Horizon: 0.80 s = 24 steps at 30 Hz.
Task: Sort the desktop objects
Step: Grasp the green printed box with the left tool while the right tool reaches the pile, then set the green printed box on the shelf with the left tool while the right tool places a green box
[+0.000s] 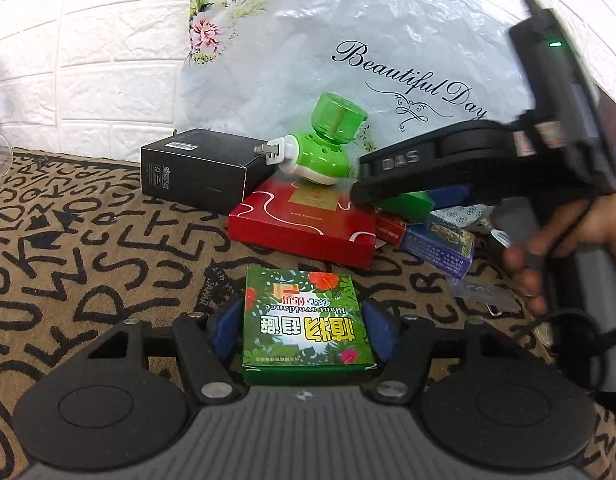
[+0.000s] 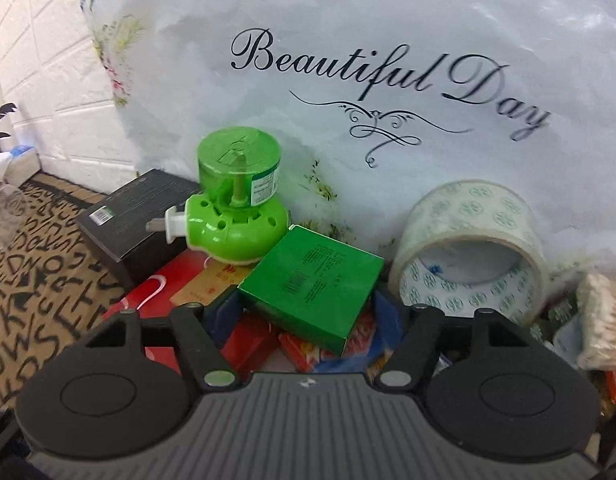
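- Left wrist view: your left claw (image 1: 304,330) has its blue pads either side of the leafy green box (image 1: 308,322), which rests on the letter-printed desk (image 1: 88,248). Slivers of pad show at both flanks, and whether they press on the card you cannot tell from here.
- The box is printed with "Plant avoidance" and large Chinese characters, upside down to you.
- Ahead lie a red box (image 1: 304,220), a black box (image 1: 192,172) and a green plug-in vaporizer (image 1: 324,144); the white bag (image 1: 348,48) behind reads "Beautiful Day".
- Your right claw's arm, marked "DAS", reaches over the pile.
- My judgement: you are at a pick or a set-down of this box; next, settle the grip or back straight off without nudging it.
- Right wrist view: your right claw (image 2: 308,312) stands apart around the plain green box (image 2: 314,292), which lies tilted on the red and blue packets, pads visibly clear of it.
- Its dark print is too small to read. A roll of patterned tape (image 2: 472,248) leans just beside it.
- Next, I judge, close squarely on the tilted sides before lifting.
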Tool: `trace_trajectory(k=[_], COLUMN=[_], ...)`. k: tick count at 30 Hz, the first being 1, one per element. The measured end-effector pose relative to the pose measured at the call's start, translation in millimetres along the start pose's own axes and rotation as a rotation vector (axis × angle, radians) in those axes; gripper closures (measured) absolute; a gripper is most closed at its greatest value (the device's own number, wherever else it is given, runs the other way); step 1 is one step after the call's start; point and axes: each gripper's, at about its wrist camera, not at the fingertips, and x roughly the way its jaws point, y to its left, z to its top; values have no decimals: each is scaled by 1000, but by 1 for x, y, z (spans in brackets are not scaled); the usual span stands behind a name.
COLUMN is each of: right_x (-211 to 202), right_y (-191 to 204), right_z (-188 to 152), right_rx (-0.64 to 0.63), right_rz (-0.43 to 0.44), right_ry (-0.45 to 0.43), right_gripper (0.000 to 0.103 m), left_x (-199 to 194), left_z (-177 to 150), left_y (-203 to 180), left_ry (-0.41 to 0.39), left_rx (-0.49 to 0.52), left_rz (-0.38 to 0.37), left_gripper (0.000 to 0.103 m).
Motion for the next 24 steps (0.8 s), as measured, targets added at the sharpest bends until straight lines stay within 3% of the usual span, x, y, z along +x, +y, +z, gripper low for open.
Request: trace_trajectory(k=[6, 13, 18, 24], right_x=[-53, -143, -210, -282], right_y=[0, 3, -15, -57], right_z=[-19, -46, -60, -69], right_rx=[-15, -55, -64, -27], right_rz=[63, 139, 161, 97], right_ry=[-41, -141, -225, -340], right_gripper=[36, 36, 35, 35], left_x=[-12, -44, -74, -99], left_z=[-2, -4, 6, 33], left_y=[1, 8, -10, -71], left_ry=[36, 59, 38, 5], left_rx=[5, -80, -105, -12], left_rz=[4, 0, -80, -218], left_gripper=[37, 37, 37, 37])
